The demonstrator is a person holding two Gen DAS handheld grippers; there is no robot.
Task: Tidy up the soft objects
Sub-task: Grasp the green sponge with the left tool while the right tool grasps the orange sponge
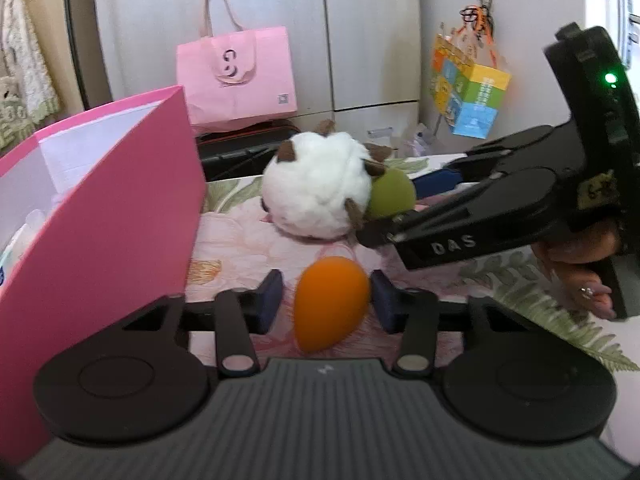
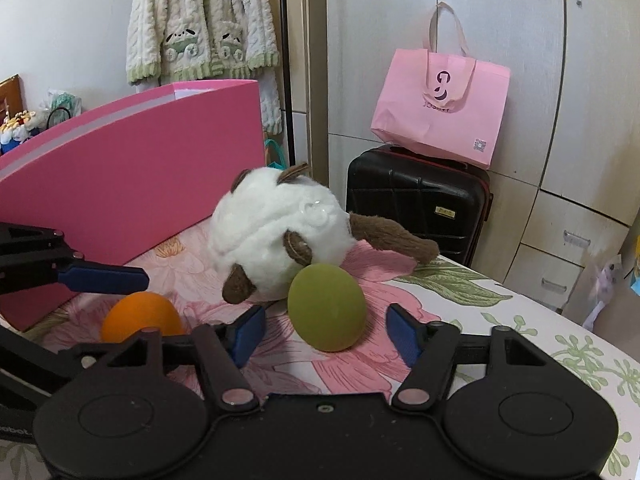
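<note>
Left wrist view: your left gripper (image 1: 326, 296) straddles orange egg-shaped foam sponge (image 1: 330, 304) on floral bedsheet (image 1: 232, 240); right pad touching, left pad just clear, not clamped. Pink open box (image 1: 120, 208) at 9 o'clock. White fluffy plush toy with brown limbs (image 1: 316, 184) at 12.

Right wrist view: your right gripper (image 2: 326, 332) jaws apart around green egg-shaped foam sponge (image 2: 326, 306), gaps both sides. Plush touching it at 11; orange sponge at 9.

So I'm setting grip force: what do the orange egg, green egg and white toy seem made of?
Orange egg and green egg: probably soft foam sponge, judging by the matte, seamless skin without shine. White toy: plush fabric with fluffy white pile, brown felt-like limbs.
</note>
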